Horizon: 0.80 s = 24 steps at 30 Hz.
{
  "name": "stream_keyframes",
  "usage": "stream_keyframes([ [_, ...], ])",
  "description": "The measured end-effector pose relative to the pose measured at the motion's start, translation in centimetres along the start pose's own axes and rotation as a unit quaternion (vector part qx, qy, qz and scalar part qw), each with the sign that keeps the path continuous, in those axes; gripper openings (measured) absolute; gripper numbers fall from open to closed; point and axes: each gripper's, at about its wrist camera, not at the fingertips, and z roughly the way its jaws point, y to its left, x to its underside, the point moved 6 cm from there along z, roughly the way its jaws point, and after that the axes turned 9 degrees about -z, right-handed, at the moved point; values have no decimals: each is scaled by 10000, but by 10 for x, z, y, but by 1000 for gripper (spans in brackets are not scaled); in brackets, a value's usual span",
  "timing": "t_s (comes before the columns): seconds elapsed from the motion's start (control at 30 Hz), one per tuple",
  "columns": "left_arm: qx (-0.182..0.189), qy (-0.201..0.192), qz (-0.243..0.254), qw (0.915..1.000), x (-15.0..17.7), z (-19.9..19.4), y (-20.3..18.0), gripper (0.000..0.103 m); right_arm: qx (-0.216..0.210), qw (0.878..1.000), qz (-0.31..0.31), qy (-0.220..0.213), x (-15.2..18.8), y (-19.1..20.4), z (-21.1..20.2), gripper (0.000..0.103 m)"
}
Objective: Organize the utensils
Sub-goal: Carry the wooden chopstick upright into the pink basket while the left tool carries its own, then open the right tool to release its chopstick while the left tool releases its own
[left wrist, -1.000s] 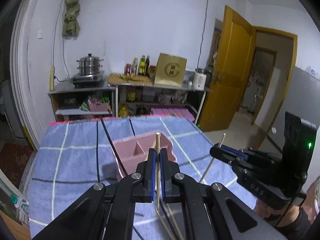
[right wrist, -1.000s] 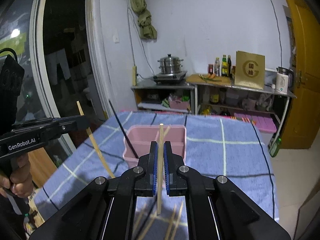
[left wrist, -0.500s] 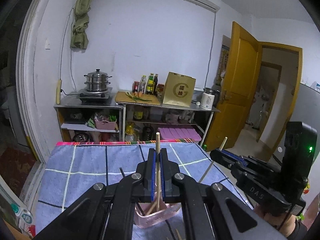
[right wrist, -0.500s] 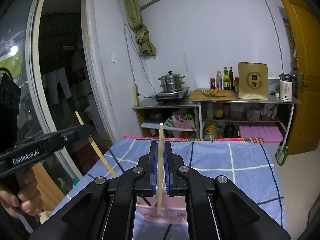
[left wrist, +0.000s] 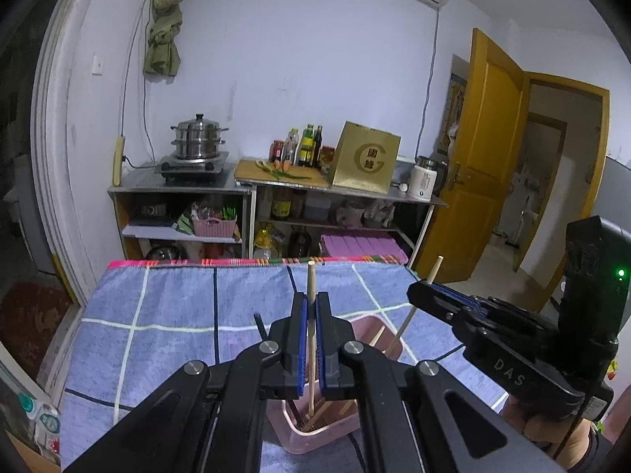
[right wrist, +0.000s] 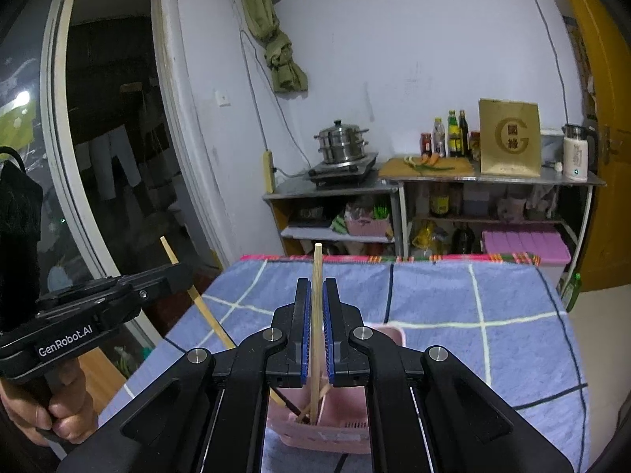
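Hovering upright over a pink basket (left wrist: pixel 311 439) on a blue checked cloth (left wrist: pixel 169 315): two wooden chopsticks (left wrist: pixel 311 307), one clamped in the closed left gripper (left wrist: pixel 311 339), the other (right wrist: pixel 316 307) in the closed right gripper (right wrist: pixel 315 335). Beyond the table, steel shelves (left wrist: pixel 244 189), a steamer pot (left wrist: pixel 199 138), bottles (left wrist: pixel 305 146), white walls, a yellow door (left wrist: pixel 485 149).

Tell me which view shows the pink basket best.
Right wrist view: the pink basket shows its near wall and rim below the right gripper, chopstick ends inside. The left wrist view shows only its far rim and a corner, the rest hidden behind the left gripper.
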Motion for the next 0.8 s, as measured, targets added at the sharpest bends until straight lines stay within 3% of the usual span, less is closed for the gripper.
stream_keyframes([
  [0.63,-153,341,17,9993,47,18,12,4,-128,9976,-57,685,46,5,20,6],
  [0.8,-223,266,11,9994,49,7,12,5,-147,9982,-108,569,46,5,4,14],
])
